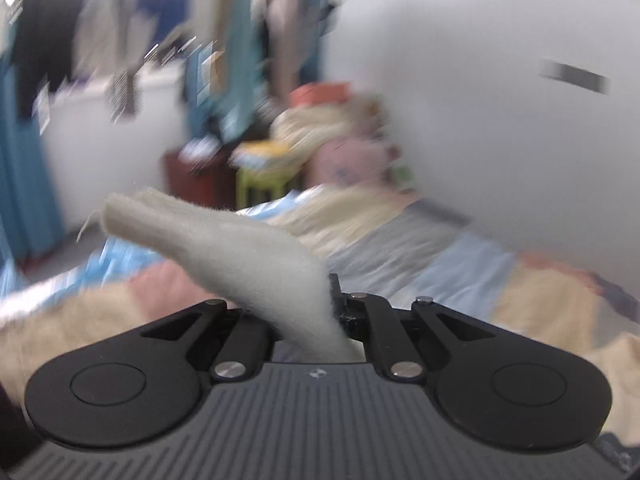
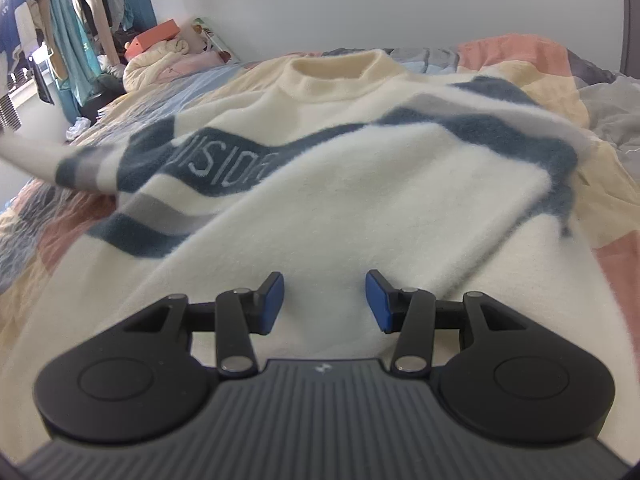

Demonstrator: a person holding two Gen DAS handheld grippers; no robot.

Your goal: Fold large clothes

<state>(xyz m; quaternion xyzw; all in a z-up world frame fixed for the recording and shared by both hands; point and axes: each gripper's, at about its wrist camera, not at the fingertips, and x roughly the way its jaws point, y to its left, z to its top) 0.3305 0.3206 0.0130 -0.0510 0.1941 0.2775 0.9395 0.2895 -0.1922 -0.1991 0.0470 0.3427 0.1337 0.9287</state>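
Note:
A fluffy cream sweater point(image 2: 340, 184) with dark blue and grey stripes and white lettering lies spread on the bed, collar away from me. Its right sleeve is folded across the chest. The left sleeve point(image 2: 36, 156) stretches up and off to the left edge of the right wrist view. My left gripper point(image 1: 332, 312) is shut on that sleeve's cream cuff point(image 1: 224, 244), which sticks out leftward from the jaws, lifted above the bed. My right gripper point(image 2: 325, 302) hovers over the sweater's lower body with its blue pads point(image 2: 276, 296) apart and nothing between them.
A patchwork bedspread point(image 2: 520, 56) in pink, yellow, blue and grey covers the bed. A white wall runs behind it. At the far left hang clothes point(image 2: 68, 20), with a pile of bedding and an orange box point(image 2: 156, 36) beside them.

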